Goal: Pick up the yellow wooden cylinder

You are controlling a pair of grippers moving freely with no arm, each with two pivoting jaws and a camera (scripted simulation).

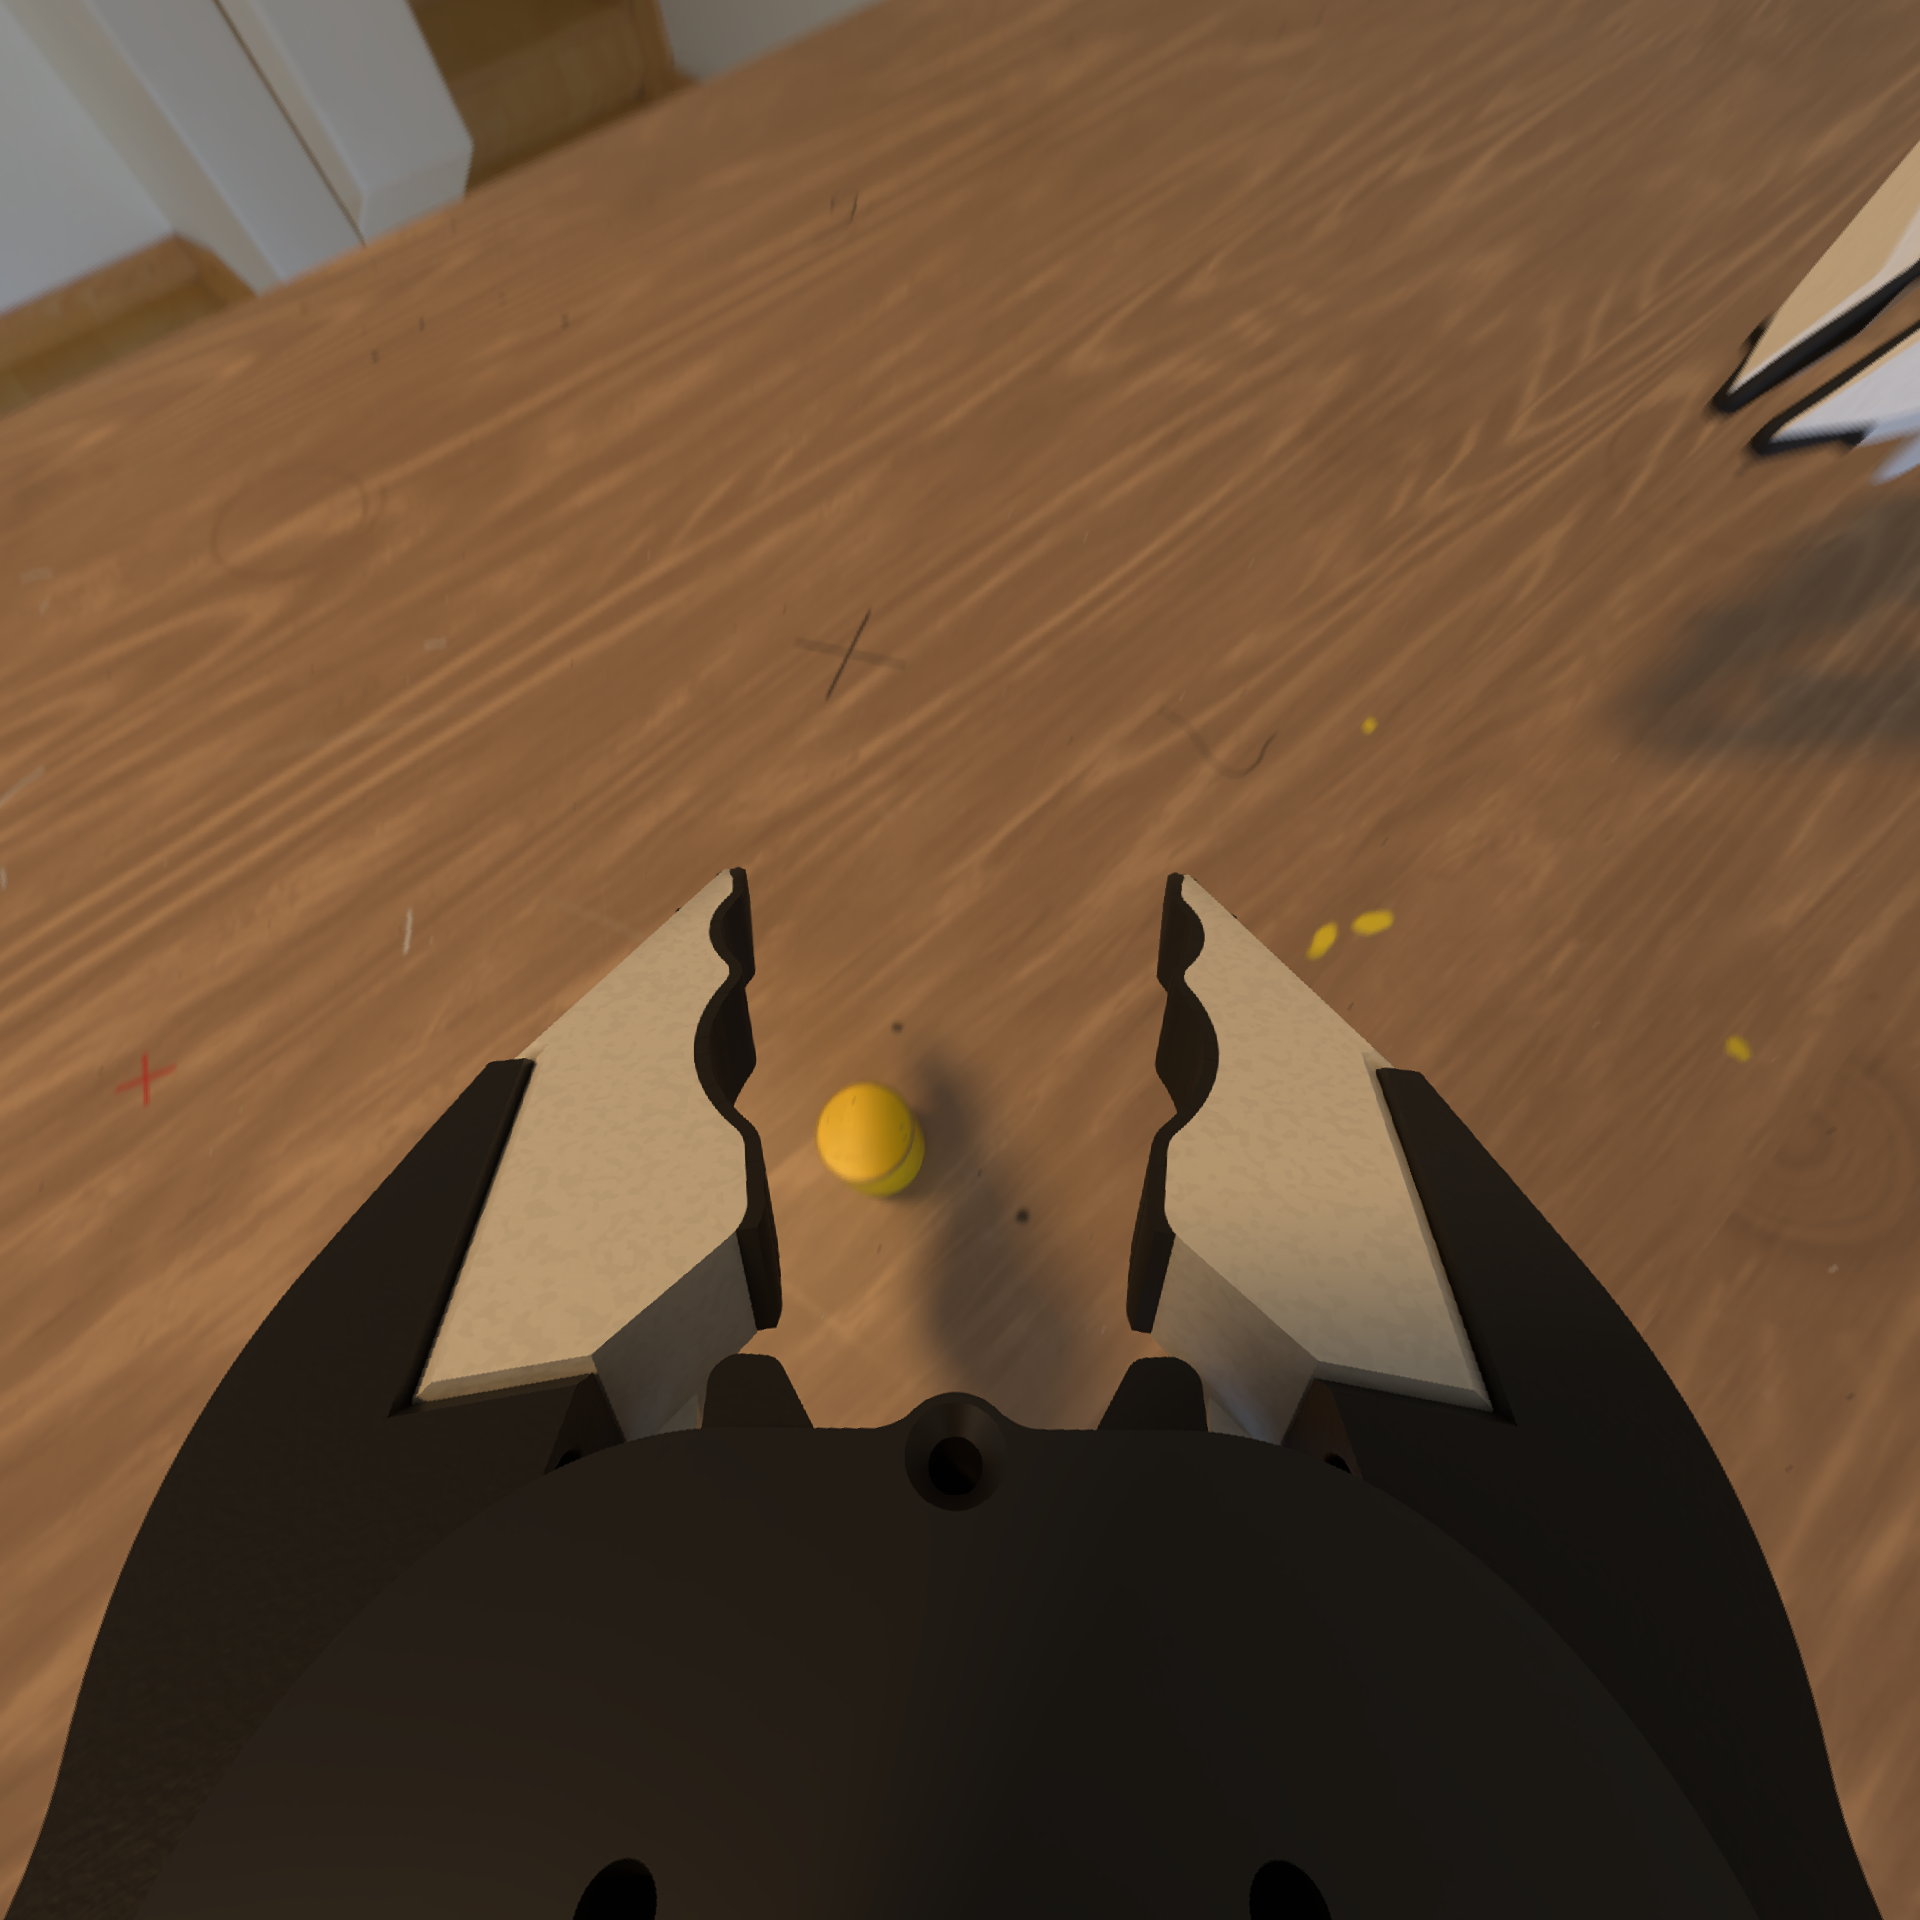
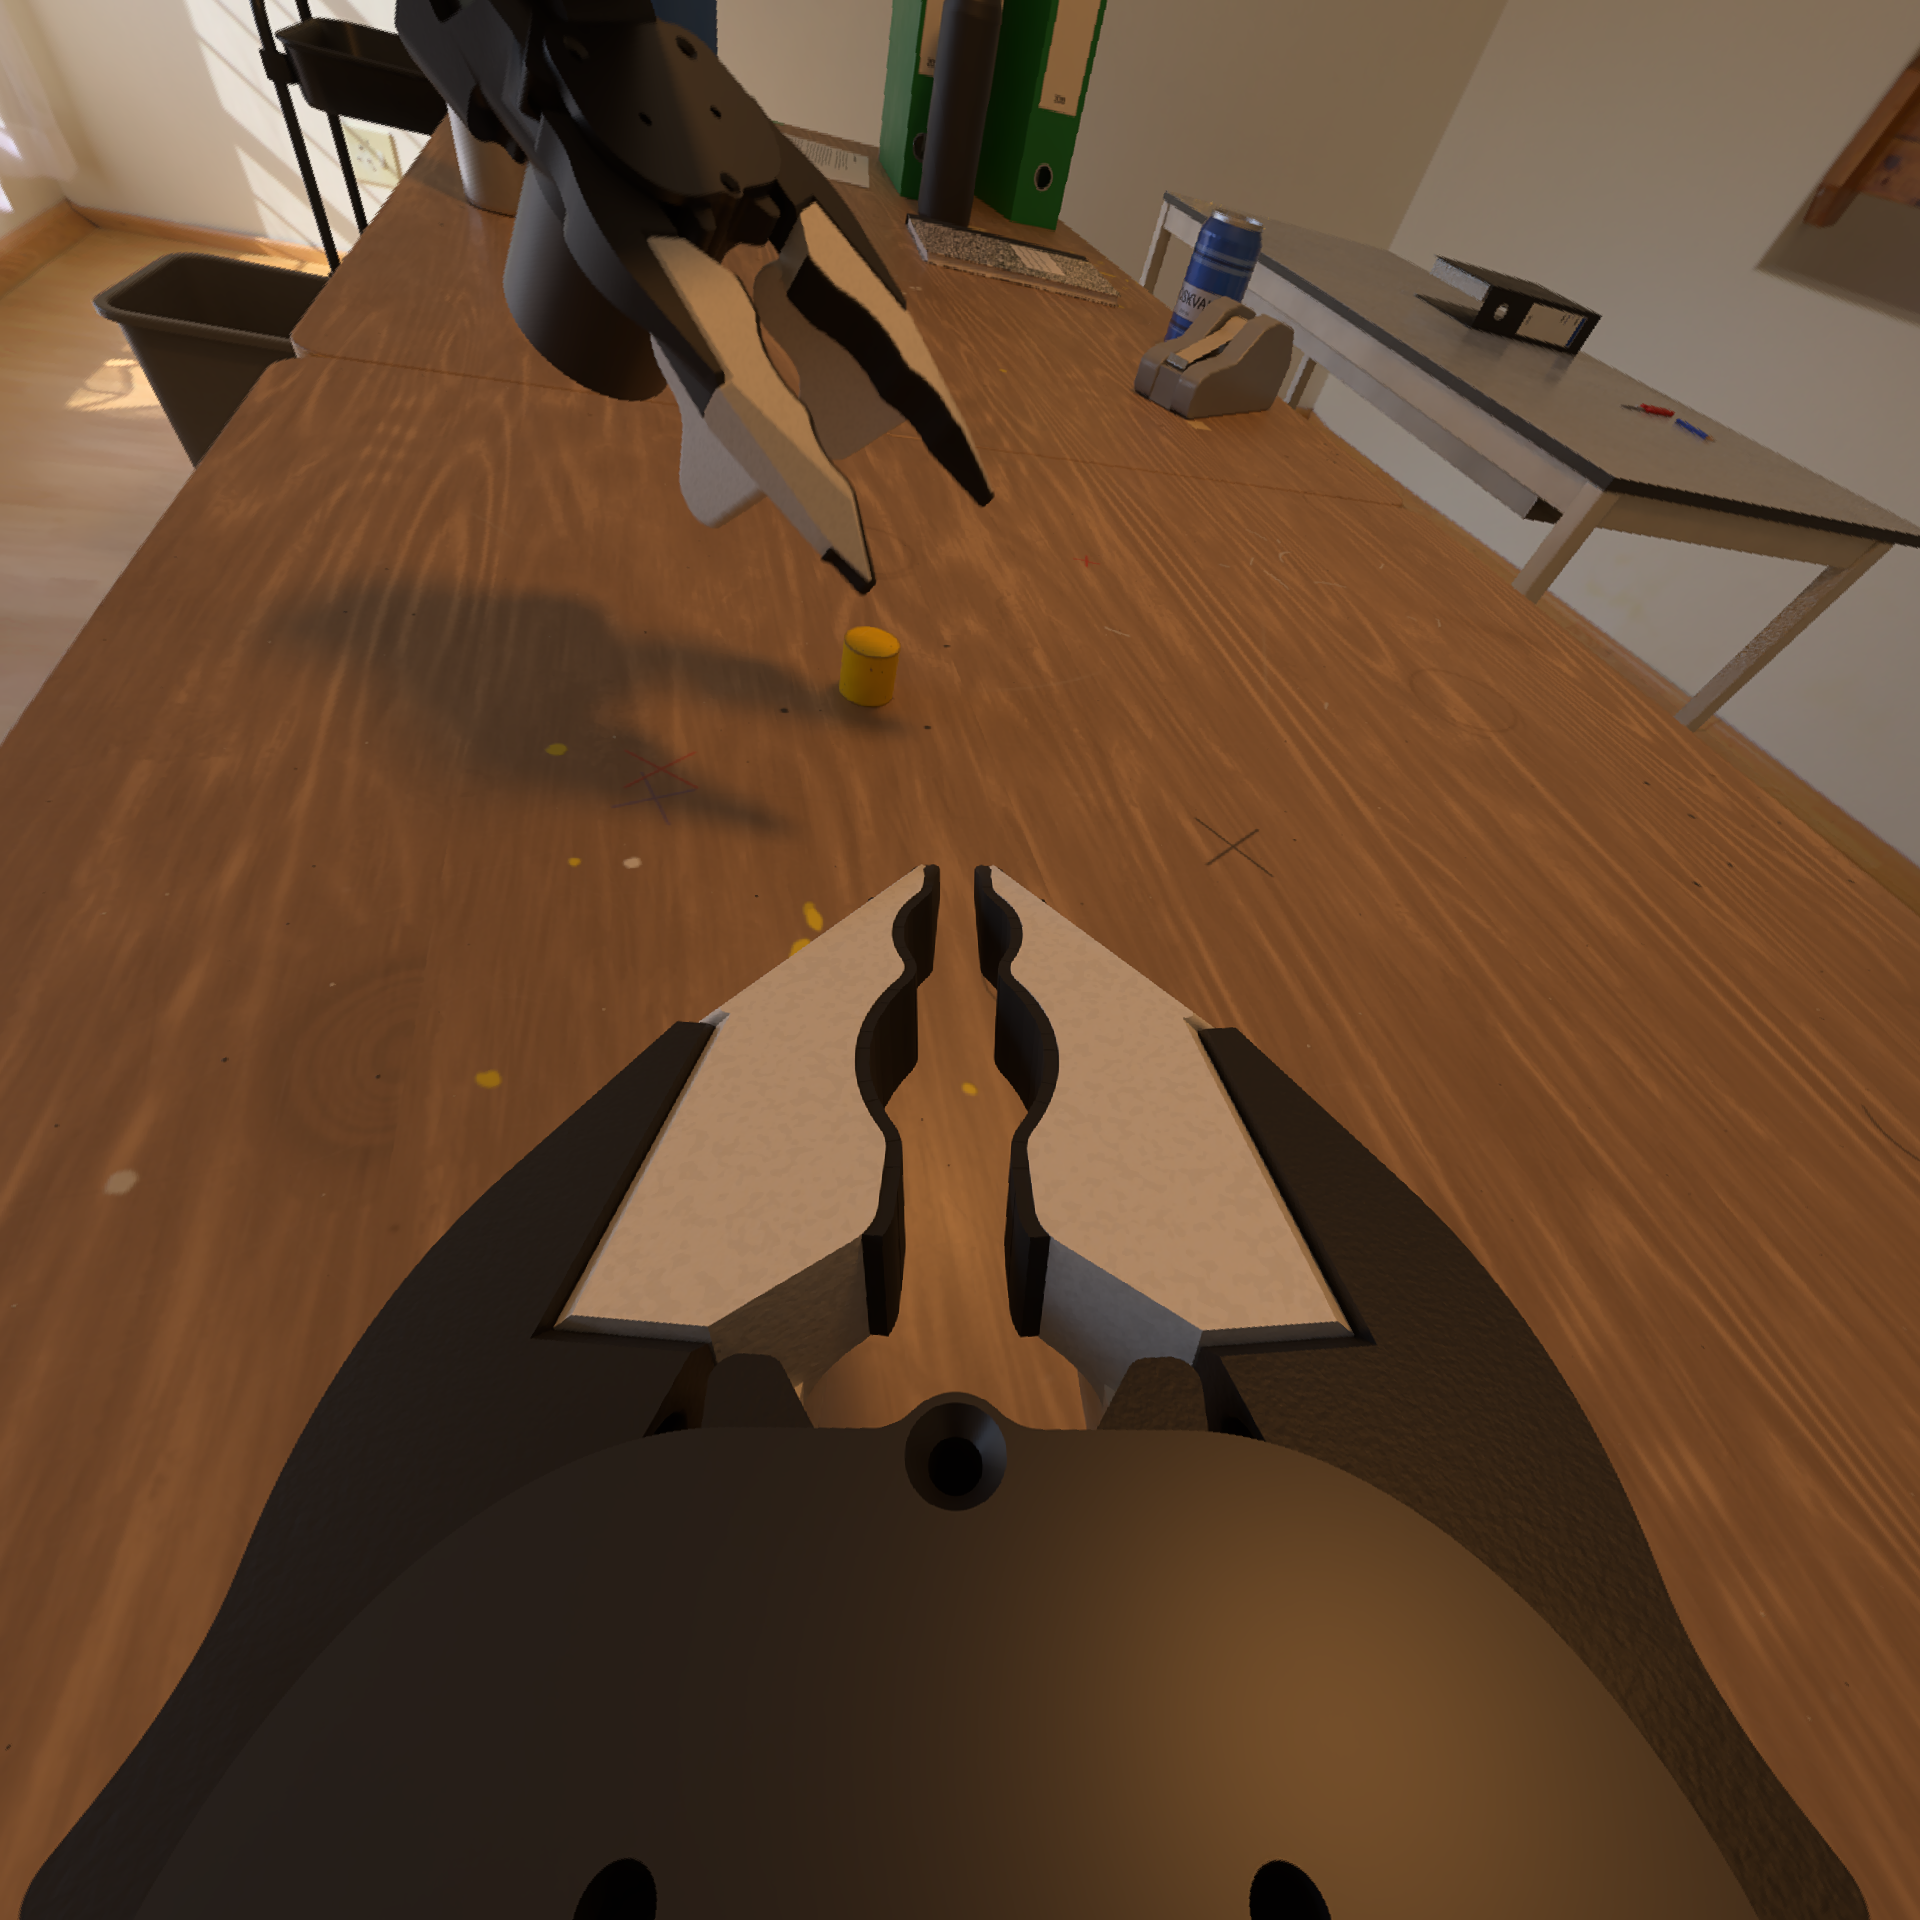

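Note:
The yellow wooden cylinder [image 1: 869, 1138] stands upright on the brown wooden table [image 1: 935, 416]. My left gripper [image 1: 954, 873] is open and hovers above it, pointing down, with the cylinder seen between the two fingers, nearer the left one. In the right wrist view the cylinder [image 2: 869, 665] stands mid-table and the left gripper [image 2: 920, 545] hangs open just above and behind it, not touching. My right gripper [image 2: 956, 868] is low over the table, nearer than the cylinder, its jaws nearly shut with a narrow gap and nothing between them. Its fingers also show in the left wrist view [image 1: 1829, 343].
Yellow paint spots [image 1: 1351, 930] and pen crosses [image 2: 1233, 847] mark the table. At the far end stand green binders [image 2: 1029, 104], a dark bottle [image 2: 961, 104], a blue can [image 2: 1221, 260] and a tape dispenser [image 2: 1216, 364]. A grey side table [image 2: 1558, 416] is right, a bin [image 2: 203, 332] left.

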